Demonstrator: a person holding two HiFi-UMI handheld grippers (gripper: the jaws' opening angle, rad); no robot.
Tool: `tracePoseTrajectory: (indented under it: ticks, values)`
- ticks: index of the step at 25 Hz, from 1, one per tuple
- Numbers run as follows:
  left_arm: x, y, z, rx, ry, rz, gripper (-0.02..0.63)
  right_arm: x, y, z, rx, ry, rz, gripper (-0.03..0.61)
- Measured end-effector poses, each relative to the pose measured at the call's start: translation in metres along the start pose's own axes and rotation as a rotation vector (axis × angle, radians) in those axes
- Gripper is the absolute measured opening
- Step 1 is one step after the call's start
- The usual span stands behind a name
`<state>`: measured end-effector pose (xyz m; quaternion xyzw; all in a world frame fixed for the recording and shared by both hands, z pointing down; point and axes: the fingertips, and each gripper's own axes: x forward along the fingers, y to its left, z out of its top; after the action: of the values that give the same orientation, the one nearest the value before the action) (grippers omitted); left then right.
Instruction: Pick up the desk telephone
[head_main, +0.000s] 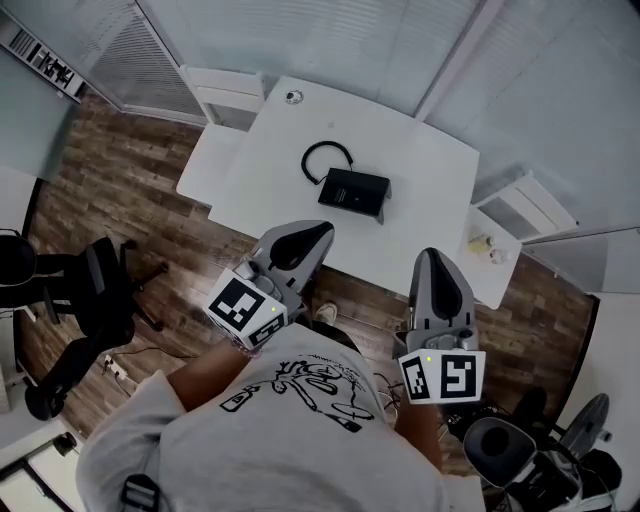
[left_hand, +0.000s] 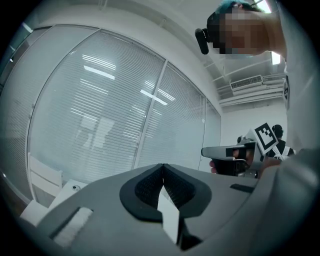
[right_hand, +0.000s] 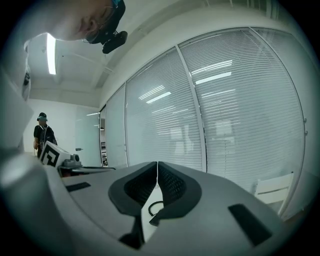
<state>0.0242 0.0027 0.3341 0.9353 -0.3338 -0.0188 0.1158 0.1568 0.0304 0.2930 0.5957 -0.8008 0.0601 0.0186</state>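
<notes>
A wall of closed window blinds (head_main: 330, 40) runs behind a white desk (head_main: 420, 190) standing on a wood floor (head_main: 120, 190). The person in a grey printed shirt (head_main: 290, 420) stands at the desk's near edge, with a black office chair (head_main: 95, 290) off to their left. A white chair (head_main: 225, 95) sits at the desk's far left corner and another (head_main: 520, 205) at its right end. The left gripper (head_main: 325, 230) and the right gripper (head_main: 433, 258) are held side by side, pointing level towards the desk and reaching only over its near edge. The left gripper's fingers (left_hand: 147, 187) are pressed together with nothing between them. The right gripper's fingers (right_hand: 172, 185) are pressed together too and hold nothing. The black telephone (head_main: 354, 192) lies near the middle of the desk, well beyond both grippers and touched by neither. Its black cord (head_main: 304, 163) curls in a loop on the desk behind it, to the left. A small round thing (head_main: 293, 97) lies near the desk's far left corner.
</notes>
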Motion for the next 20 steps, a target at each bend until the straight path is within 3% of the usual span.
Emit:
tracePoseTrajectory:
  ticks: [13,20]
  values:
    - [0.046,0.122,0.034,0.006,-0.027,-0.041,0.003,0.141,0.018,0.022,-0.044,-0.013,0.013,0.006]
    - [0.056,0.159,0.04,-0.003,-0.014,-0.071,0.003,0.178,0.025,0.022,-0.047,-0.001,-0.003,0.006]
